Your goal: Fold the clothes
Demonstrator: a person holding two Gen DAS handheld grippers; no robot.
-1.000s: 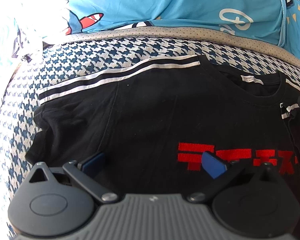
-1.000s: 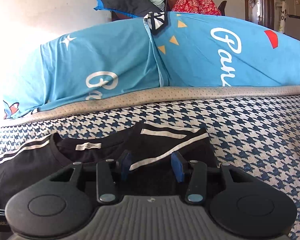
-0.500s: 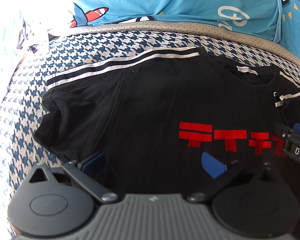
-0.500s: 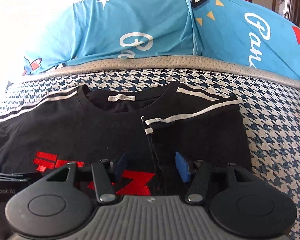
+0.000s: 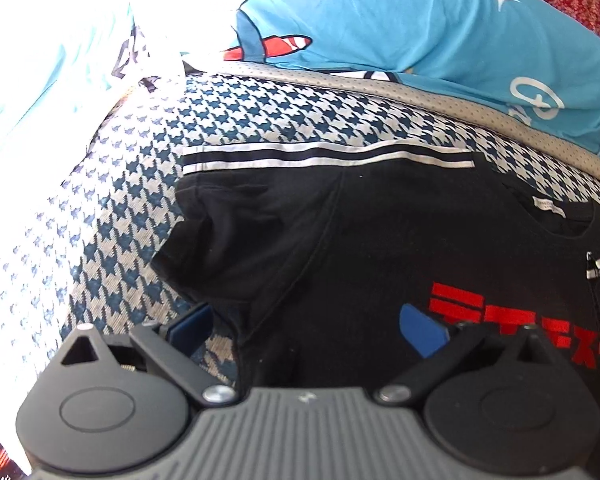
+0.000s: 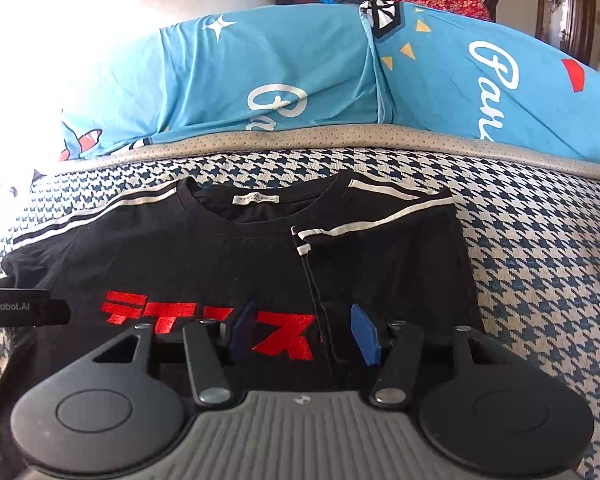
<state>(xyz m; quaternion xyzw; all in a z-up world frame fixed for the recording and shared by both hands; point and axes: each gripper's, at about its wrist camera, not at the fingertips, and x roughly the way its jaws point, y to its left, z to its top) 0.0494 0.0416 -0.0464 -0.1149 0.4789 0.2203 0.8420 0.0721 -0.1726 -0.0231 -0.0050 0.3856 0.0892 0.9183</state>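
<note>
Jaws: left gripper point(image 5: 306, 326) wide, closing, empty; right gripper point(image 6: 304, 332) half open, empty. Shirt point(image 6: 204, 256) flat on bed point(image 6: 540, 280), right side folded. Next, likely: grasp left sleeve point(image 5: 236, 232), fold inward.

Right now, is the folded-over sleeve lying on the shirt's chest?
Touching. The right wrist view shows the striped sleeve folded inward, lying flat on the black T-shirt, its edge running down beside the red print.

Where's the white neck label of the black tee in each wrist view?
Left wrist: neck label, far right, mid-height, seen edge-on inside the collar.
Right wrist: neck label, centre, above mid-height, facing the camera.
Shared landmark: red print on the black tee, lower right in the left view, lower centre-left in the right.
</note>
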